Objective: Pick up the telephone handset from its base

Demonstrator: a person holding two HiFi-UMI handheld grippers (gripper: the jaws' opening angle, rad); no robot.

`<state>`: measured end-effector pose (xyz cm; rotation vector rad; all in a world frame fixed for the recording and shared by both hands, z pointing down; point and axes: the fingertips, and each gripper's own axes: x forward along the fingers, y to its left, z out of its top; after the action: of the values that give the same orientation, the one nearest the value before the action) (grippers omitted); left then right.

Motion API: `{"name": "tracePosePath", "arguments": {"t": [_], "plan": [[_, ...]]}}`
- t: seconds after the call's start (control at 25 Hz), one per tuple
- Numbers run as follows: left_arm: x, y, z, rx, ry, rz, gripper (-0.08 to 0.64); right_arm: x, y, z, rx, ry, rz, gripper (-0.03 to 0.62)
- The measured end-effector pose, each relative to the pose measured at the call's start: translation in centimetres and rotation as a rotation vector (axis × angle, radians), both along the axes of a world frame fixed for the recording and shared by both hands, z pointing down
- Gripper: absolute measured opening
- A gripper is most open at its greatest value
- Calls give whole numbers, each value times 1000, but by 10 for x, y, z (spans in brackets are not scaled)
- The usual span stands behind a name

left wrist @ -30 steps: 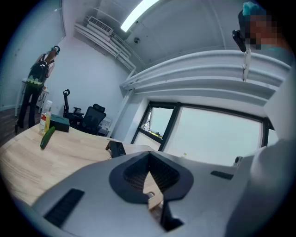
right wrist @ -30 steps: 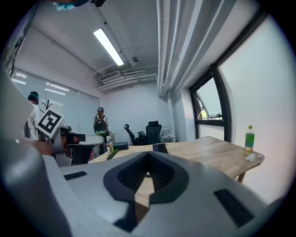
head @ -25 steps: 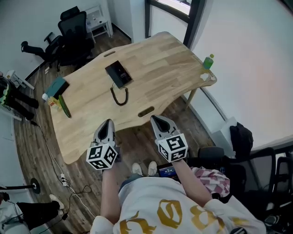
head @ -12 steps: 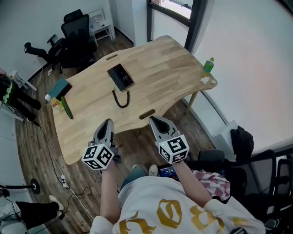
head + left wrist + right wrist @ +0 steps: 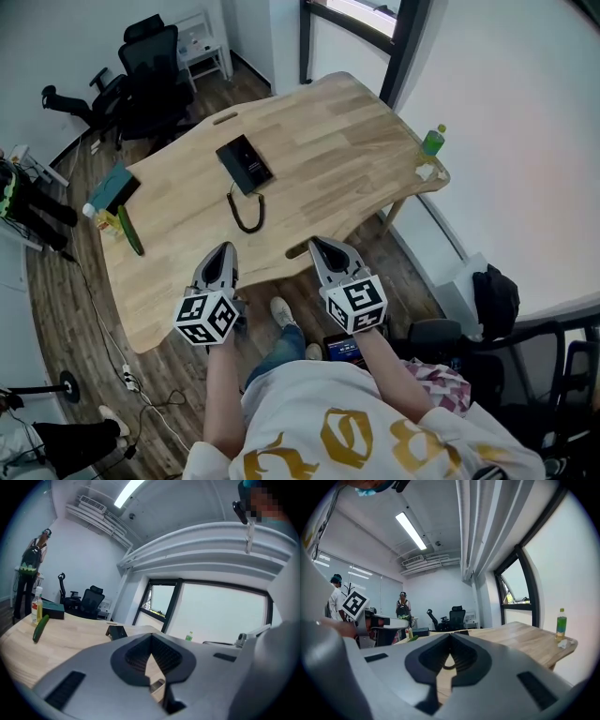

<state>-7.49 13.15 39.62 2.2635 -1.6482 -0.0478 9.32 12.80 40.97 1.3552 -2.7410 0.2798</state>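
The black telephone [image 5: 244, 162] lies flat on the wooden table [image 5: 328, 141], handset on its base, with its dark cord [image 5: 247, 212] looped toward the near edge. My left gripper [image 5: 223, 249] and right gripper [image 5: 319, 244] hang side by side at the table's near edge, well short of the phone. Both are shut with nothing between the jaws. In the left gripper view the phone [image 5: 116, 631] shows far off, just past the closed tips of the left gripper [image 5: 151, 637]. The right gripper [image 5: 450, 637] points level across the tabletop.
A green cucumber [image 5: 130, 231], a teal box [image 5: 114, 185] and a small bottle [image 5: 101, 216] lie at the table's left end. A green bottle [image 5: 431, 141] stands at the right corner. Black office chairs [image 5: 150, 66] stand behind the table. People stand far left.
Both grippers have come a little nearer to the table's near edge. One of the person's feet has stepped forward under them. Both stay shut.
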Motion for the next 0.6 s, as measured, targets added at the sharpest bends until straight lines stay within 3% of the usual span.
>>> {"name": "tracePosePath", "arguments": {"t": [0.6], "plan": [[-42,-186,25,-21,40,-16,6,-30,-167,28,-86,67,27,6]]}}
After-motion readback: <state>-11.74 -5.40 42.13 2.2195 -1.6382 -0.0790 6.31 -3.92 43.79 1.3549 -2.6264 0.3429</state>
